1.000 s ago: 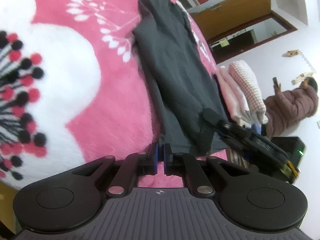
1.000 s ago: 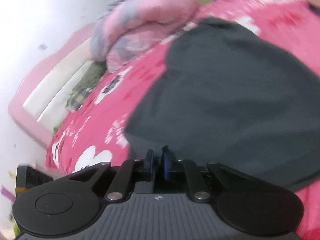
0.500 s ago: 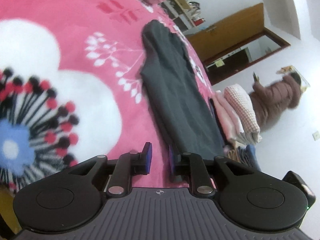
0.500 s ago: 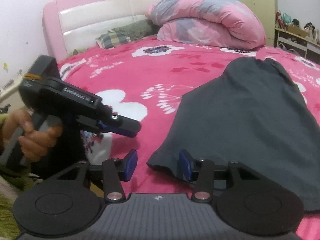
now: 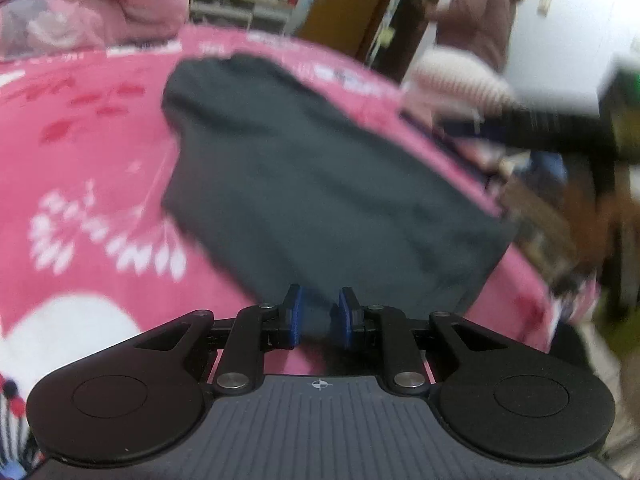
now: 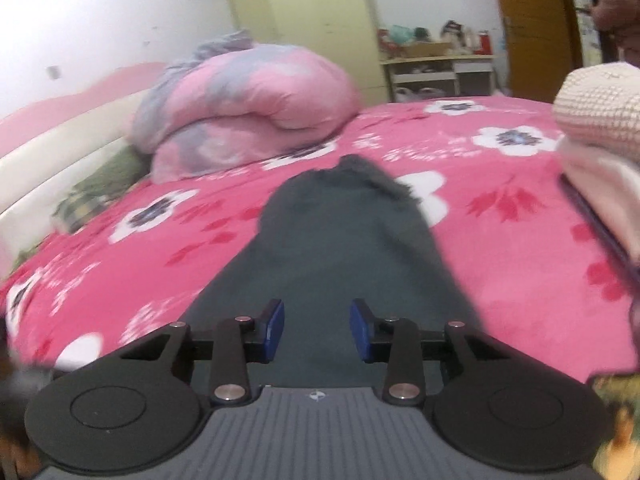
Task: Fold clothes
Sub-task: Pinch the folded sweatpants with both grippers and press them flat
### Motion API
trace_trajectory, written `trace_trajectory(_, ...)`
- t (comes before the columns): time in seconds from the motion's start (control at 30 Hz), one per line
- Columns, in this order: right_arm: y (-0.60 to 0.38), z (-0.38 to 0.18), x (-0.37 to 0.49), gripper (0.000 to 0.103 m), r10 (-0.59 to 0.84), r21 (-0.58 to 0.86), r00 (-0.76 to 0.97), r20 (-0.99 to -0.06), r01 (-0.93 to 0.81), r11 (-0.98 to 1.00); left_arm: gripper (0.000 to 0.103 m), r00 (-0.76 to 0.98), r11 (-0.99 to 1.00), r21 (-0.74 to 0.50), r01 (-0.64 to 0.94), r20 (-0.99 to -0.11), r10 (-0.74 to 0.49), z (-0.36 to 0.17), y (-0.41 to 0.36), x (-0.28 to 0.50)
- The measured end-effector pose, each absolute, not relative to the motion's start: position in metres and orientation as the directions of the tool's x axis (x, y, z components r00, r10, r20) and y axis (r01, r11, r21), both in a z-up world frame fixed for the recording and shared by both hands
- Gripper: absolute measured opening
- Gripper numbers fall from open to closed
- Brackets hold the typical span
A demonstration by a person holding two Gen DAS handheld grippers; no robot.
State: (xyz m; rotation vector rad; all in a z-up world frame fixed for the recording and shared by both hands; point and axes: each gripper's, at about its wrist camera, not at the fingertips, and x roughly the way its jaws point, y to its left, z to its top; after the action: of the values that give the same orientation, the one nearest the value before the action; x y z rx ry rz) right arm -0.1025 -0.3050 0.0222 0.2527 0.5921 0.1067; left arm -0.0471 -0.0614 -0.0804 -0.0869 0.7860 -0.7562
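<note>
dark grey garment (image 6: 340,248) lies flat on pink bed cover (image 6: 500,280), near its front edge | left gripper (image 5: 319,314): pads slightly apart, nothing pinched | right gripper (image 6: 317,330): jaws closing, nothing between them

Dark grey garment (image 6: 340,248) lies folded lengthwise on bed.

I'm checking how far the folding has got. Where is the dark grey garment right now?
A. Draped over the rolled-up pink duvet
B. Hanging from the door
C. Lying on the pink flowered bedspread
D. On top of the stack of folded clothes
C: the dark grey garment lies stretched out on the pink flowered bedspread, apart from the stack of folded clothes and the rolled-up duvet.
</note>
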Motion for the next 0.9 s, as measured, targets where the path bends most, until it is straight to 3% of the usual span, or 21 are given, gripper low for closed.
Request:
trace_trajectory(0.3, -0.343, 0.033, 0.076, 0.038, 0.251, 0.431, 0.756, -0.604, 0.045, 0.901, 0.019, 0.361, 0.649, -0.499, 0.575, -0.557, -0.748, -0.093, -0.032, -0.031)
trace_trajectory(0.57, -0.308, 0.007, 0.221, 0.038, 0.165, 0.204, 0.735, -0.657, -0.037, 0.978, 0.019, 0.291, 0.557, -0.635, 0.535, -0.480, -0.828, -0.109, -0.009, -0.020)
trace_trajectory(0.67, -0.312, -0.024, 0.258, 0.034, 0.067, 0.125, 0.723, -0.688, 0.026, 0.992, 0.019, 0.289, 0.544, -0.640, 0.543, -0.466, -0.836, -0.112, -0.007, -0.021)
trace_trajectory(0.77, -0.328, -0.063, 0.281, 0.031, 0.024, 0.139, 0.671, -0.741, 0.118, 0.983, 0.019, 0.285, 0.536, -0.647, 0.542, -0.458, -0.842, -0.113, -0.006, -0.021)
trace_trajectory(0.9, -0.336, -0.057, 0.270, 0.031, 0.027, 0.172, 0.693, -0.720, 0.141, 0.975, 0.019, 0.282, 0.528, -0.665, 0.528, -0.449, -0.848, -0.114, -0.004, -0.019)
